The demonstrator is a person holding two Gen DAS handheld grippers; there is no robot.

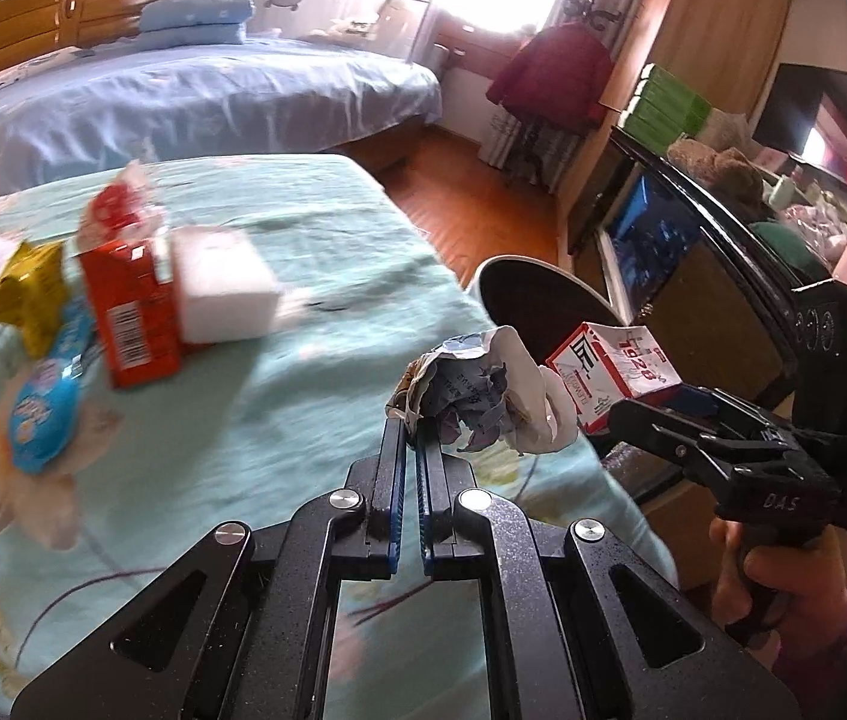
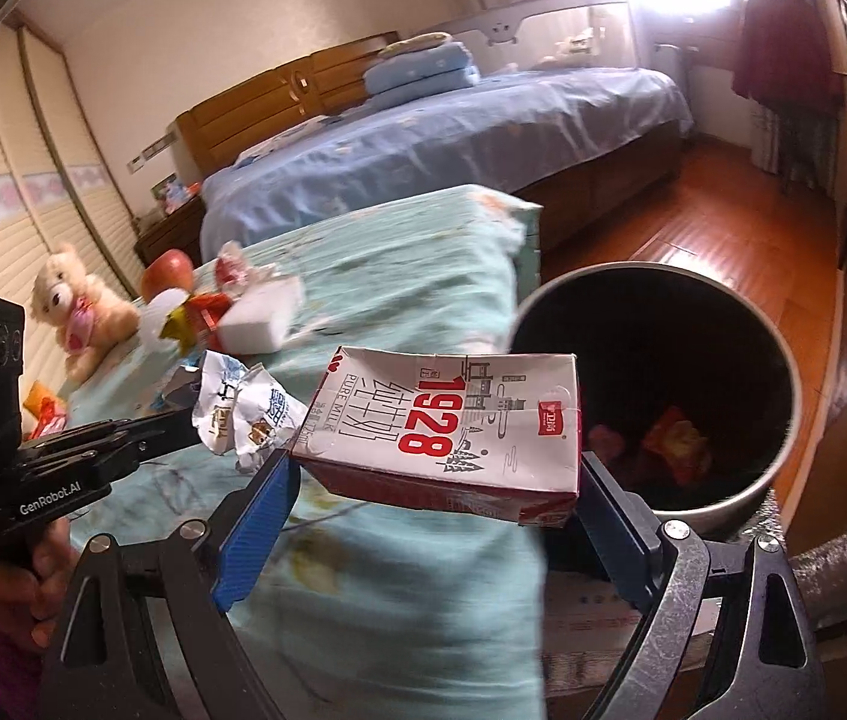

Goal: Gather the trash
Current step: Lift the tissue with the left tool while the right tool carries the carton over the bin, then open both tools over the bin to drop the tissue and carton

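My left gripper [image 1: 414, 427] is shut on a crumpled white and blue wrapper [image 1: 477, 399], held above the teal-covered table's right edge. In the right wrist view the same wrapper [image 2: 243, 414] hangs from the left gripper [image 2: 186, 423] at the left. My right gripper [image 2: 435, 468] is shut wide on a red and white milk carton [image 2: 447, 420], its blue pads [image 2: 258, 516] pressing both ends. The carton [image 1: 609, 375] and right gripper [image 1: 624, 414] sit just right of the wrapper. A dark round bin [image 2: 777, 360] stands on the floor beside the table, just past the carton, with trash inside.
On the teal tablecloth [image 1: 303, 276] lie a red box [image 1: 129, 312], a white foam block [image 1: 225, 288], a yellow wrapper [image 1: 27, 294] and a blue packet [image 1: 42, 408]. An apple [image 2: 167, 273] and a teddy bear [image 2: 72, 312] sit farther back. A bed [image 1: 183, 96] lies beyond.
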